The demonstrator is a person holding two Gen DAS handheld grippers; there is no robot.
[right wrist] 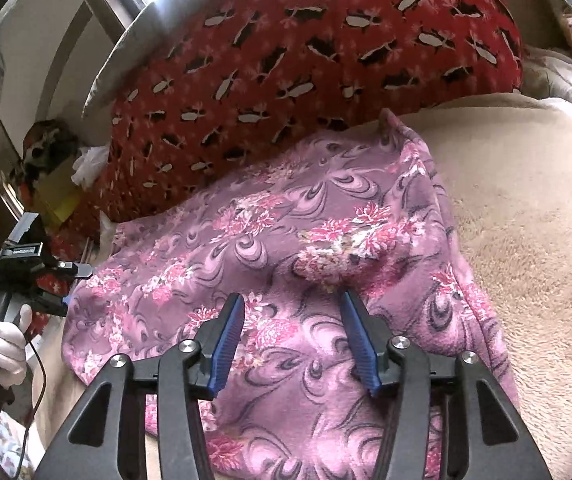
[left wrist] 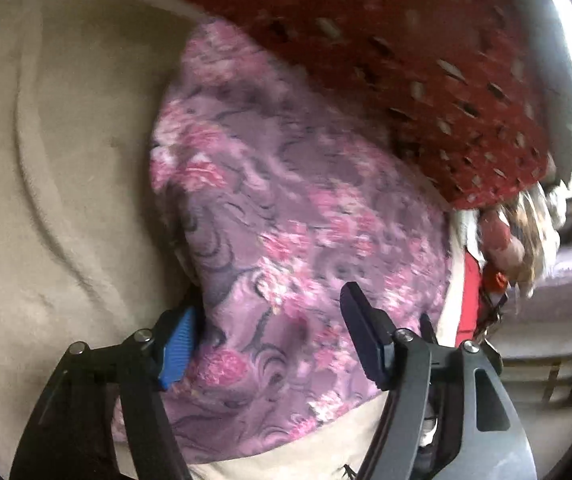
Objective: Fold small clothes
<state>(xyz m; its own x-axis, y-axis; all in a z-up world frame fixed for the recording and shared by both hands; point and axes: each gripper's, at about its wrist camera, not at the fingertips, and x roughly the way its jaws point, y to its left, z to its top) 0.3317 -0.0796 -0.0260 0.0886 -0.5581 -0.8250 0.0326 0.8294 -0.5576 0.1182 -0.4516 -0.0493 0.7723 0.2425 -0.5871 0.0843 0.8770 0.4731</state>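
Purple floral cloth spread on beige blanket under both tongs, right gripper angled down over it, jaws spread, nothing gripped, left gripper spread wide, cloth edge between fingers, red patterned fabric beyond

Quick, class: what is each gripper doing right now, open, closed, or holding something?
Left gripper: open, holding nothing, over the purple floral cloth.
Right gripper: open, holding nothing, above the same cloth.

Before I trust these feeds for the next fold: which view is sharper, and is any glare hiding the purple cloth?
Left wrist: motion-blurred, the purple floral cloth smeared, blown-out window light only at the right rim. Right wrist: sharp, print on the cloth crisp, glare confined to the top-left edge; fisheye bending in both.
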